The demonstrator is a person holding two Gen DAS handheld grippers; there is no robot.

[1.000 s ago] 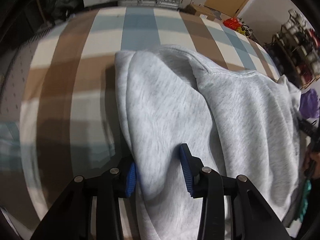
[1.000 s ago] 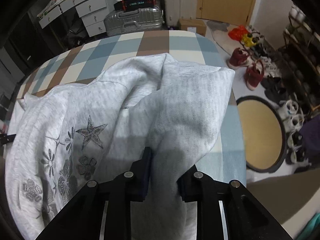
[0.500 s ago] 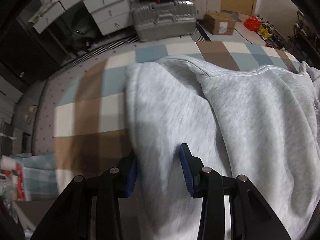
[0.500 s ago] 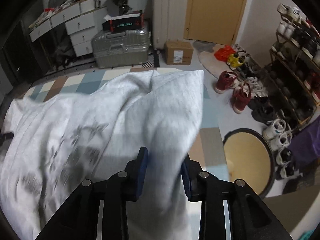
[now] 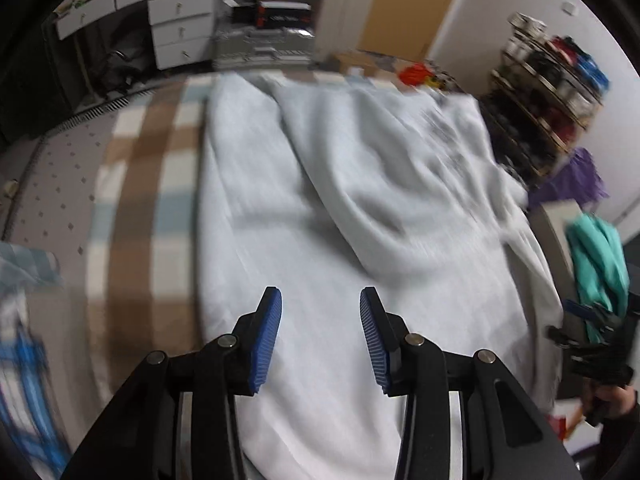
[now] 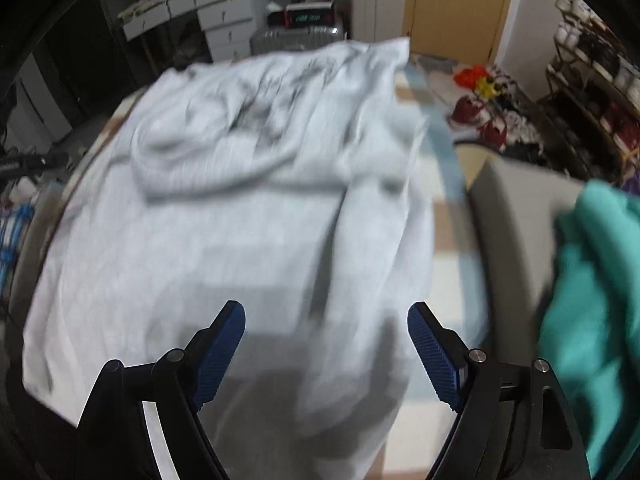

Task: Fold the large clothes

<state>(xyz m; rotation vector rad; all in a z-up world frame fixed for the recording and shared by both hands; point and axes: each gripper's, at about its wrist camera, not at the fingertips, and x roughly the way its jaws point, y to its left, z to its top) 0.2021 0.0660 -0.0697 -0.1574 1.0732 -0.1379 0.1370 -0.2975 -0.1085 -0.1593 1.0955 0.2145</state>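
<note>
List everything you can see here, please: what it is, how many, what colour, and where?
Sweatshirt: one, light grey with a dark print, spread over the checked cover.
Checked cover: one, brown, blue and cream, under the sweatshirt.
Teal cloth: one, teal, on the right.
Suitcase: one, silver, on the floor behind.
Drawer unit: one, white, back left.
Shoe rack: one, dark, back right, contents blurred.
Purple cloth: one, right edge.
Left gripper: black with blue pads, open above the sweatshirt.
Right gripper: black with blue pads, open above the sweatshirt.
</note>
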